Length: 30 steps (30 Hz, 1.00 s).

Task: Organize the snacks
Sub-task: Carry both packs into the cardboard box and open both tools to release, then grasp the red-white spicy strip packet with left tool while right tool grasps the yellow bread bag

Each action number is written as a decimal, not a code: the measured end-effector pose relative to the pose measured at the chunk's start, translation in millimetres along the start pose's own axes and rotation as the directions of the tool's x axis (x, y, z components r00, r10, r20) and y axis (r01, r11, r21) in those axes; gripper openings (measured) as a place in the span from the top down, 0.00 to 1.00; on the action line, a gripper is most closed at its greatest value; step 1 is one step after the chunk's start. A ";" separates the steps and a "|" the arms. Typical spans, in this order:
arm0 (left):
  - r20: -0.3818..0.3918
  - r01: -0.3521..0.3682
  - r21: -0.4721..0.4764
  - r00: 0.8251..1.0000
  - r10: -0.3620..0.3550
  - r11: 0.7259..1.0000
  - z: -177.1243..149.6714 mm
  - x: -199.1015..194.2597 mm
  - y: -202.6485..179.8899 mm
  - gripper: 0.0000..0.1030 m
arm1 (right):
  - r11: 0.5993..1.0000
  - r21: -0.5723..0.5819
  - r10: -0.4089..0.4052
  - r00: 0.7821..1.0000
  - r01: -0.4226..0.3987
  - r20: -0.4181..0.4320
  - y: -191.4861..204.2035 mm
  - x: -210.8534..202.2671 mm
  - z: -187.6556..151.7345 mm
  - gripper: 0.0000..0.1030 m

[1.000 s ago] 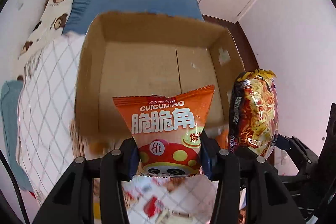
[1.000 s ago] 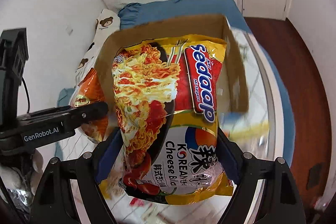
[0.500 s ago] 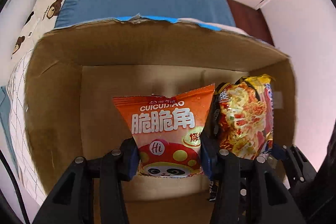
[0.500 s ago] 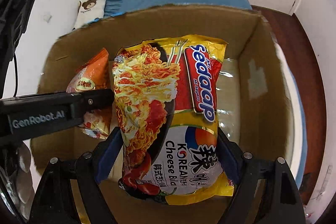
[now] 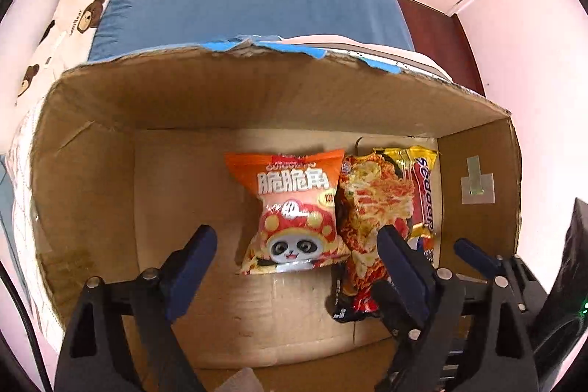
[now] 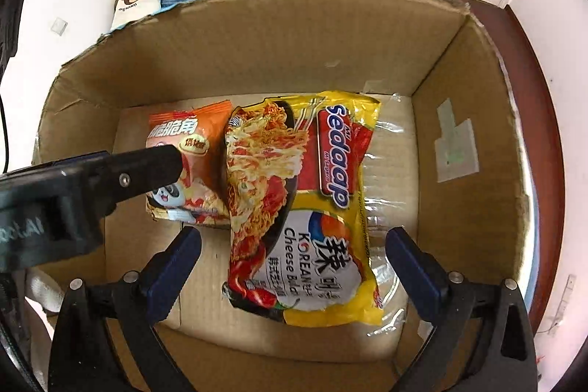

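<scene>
Inside cardboard box (image 5: 279,98): snack bag (image 5: 296,215) touching noodle pack (image 6: 305,208); both grippers' fingers just spread, clear.

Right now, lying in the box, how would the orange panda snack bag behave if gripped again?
The orange panda snack bag looks puffed, so it is probably light and yields under the tongs. Its glossy film may slip. The contents probably crush easily, so grip gently.
</scene>
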<state>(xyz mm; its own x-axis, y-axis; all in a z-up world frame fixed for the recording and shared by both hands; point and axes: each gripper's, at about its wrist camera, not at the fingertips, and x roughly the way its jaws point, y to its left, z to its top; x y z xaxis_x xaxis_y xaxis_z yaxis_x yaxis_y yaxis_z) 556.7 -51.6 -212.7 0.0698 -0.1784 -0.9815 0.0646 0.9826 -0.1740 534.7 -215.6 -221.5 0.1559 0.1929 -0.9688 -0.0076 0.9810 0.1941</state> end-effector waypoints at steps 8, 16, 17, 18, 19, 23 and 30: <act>0.149 -0.050 -0.032 0.987 0.055 0.998 -41.1 -32.4 8.0 0.13 | 0.999 0.018 -0.035 0.997 0.034 0.071 -1.7 -41.3 -33.9 0.01; 0.317 -0.102 -0.008 0.943 0.099 0.995 -93.6 -84.7 5.4 0.13 | 0.998 0.006 -0.069 0.974 0.069 0.215 7.4 -90.6 -77.9 0.01; 0.333 -0.101 -0.007 0.938 0.098 0.995 -100.4 -91.1 4.4 0.13 | 0.998 0.006 -0.068 0.971 0.068 0.231 10.5 -99.0 -81.9 0.01; 0.346 -0.098 -0.005 0.933 0.093 0.995 -106.2 -96.9 3.9 0.13 | 0.998 0.005 -0.065 0.966 0.065 0.251 12.5 -107.8 -87.5 0.01; 0.365 -0.096 0.004 0.927 0.088 0.995 -114.3 -104.3 2.1 0.13 | 0.998 0.003 -0.067 0.961 0.068 0.268 14.2 -117.3 -91.0 0.01; 0.430 -0.113 0.030 0.899 0.089 0.993 -143.9 -126.6 -6.6 0.13 | 0.997 -0.004 -0.074 0.938 0.081 0.339 18.5 -154.1 -117.4 0.01; 0.507 -0.110 0.031 0.858 0.080 0.993 -188.8 -155.4 -12.8 0.13 | 0.997 0.003 -0.070 0.909 0.075 0.410 23.8 -187.4 -158.5 0.01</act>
<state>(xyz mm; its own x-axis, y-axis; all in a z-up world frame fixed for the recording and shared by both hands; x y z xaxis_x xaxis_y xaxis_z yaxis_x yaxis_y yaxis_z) 357.1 -26.8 -73.1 0.5700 -0.1009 -0.8155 0.0874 0.9942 -0.0620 348.7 -224.8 -59.9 0.5476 0.0977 -0.8310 0.0067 0.9926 0.1211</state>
